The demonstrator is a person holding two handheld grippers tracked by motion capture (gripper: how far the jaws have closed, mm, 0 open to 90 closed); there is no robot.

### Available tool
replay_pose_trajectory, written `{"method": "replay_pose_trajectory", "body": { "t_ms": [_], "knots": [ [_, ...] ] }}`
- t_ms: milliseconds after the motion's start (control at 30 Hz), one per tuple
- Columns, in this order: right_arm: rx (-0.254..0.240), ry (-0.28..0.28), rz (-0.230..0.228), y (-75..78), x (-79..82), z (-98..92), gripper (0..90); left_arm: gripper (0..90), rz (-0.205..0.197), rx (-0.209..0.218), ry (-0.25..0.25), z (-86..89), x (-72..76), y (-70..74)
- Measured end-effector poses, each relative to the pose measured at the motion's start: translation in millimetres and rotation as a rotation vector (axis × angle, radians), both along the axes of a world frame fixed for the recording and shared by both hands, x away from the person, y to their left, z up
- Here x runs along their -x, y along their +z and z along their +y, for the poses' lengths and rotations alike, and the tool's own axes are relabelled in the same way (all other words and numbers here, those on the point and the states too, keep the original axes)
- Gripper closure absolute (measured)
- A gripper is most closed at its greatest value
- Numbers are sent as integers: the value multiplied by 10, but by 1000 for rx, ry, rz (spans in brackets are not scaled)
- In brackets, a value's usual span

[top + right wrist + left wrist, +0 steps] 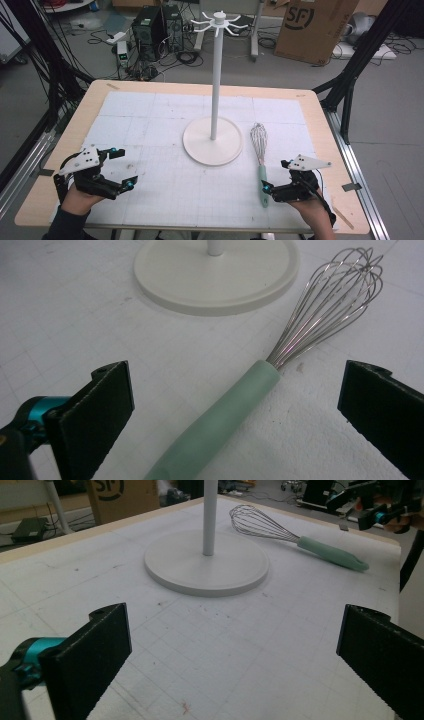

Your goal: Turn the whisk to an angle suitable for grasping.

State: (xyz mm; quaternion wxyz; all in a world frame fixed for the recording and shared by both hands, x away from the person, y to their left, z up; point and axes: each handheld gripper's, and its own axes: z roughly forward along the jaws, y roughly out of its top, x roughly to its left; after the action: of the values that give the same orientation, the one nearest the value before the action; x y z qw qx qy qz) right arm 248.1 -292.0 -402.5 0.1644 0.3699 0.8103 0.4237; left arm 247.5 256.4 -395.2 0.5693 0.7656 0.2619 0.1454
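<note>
- Right claw (276, 177): held low over the white mat (165, 200), near the front right corner of the table (320, 115); jaws spread wide, gripping nothing.
- Whisk (260, 157): seen lying flat on the mat, straight ahead of the right claw and between the lines of its two jaws in the right gripper view; not touched by either jaw.
- Whisk handle (220, 420): pale green, nearest the right claw, running from low centre up toward the wire head in the right gripper view.
- Wire head (332, 300): pointed away from the right claw, ending just beside the stand base (215, 275), apart from it.
- Stand (215, 90): white pole upright on a round base, hooks at the top; placed ahead and to the left of the right claw, ahead and to the right of the left claw.
- Left claw (122, 167): held low over the mat near the front left edge, well apart from the whisk; jaws spread wide, bare mat between them.
- From the left claw: whisk (300, 540) found beyond the base (207, 567), far right; right claw (372, 505) seen behind it.
- Hands: one hand (80, 197) behind the left claw, the other hand (310, 205) behind the right claw, both entering from the near edge.
</note>
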Motion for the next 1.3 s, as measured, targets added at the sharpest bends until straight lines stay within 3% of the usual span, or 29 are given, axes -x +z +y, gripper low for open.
{"method": "replay_pose_trajectory", "body": {
  "t_ms": [100, 367, 733, 867, 1267, 1300],
  "knots": [
    [18, -25, 42, -26, -72, 29, 6, 17, 2, 2, 1, -4, -2, -4],
    [56, -37, 100, -84, -174, 125, 6, 17, 5, 1, 4, 1, -7, -11],
    [99, -45, 140, -159, -239, 147, 9, 17, 13, -2, 4, -7, -13, -26],
    [115, -46, 133, -168, -244, 157, 39, 17, 14, -7, 2, -9, -15, -29],
    [156, -36, 190, -226, -290, 197, 76, 17, 25, -14, 1, -26, -24, -51],
    [163, -32, 199, -239, -301, 205, 114, 17, 25, -17, 3, -27, -25, -51]
  ]
}}
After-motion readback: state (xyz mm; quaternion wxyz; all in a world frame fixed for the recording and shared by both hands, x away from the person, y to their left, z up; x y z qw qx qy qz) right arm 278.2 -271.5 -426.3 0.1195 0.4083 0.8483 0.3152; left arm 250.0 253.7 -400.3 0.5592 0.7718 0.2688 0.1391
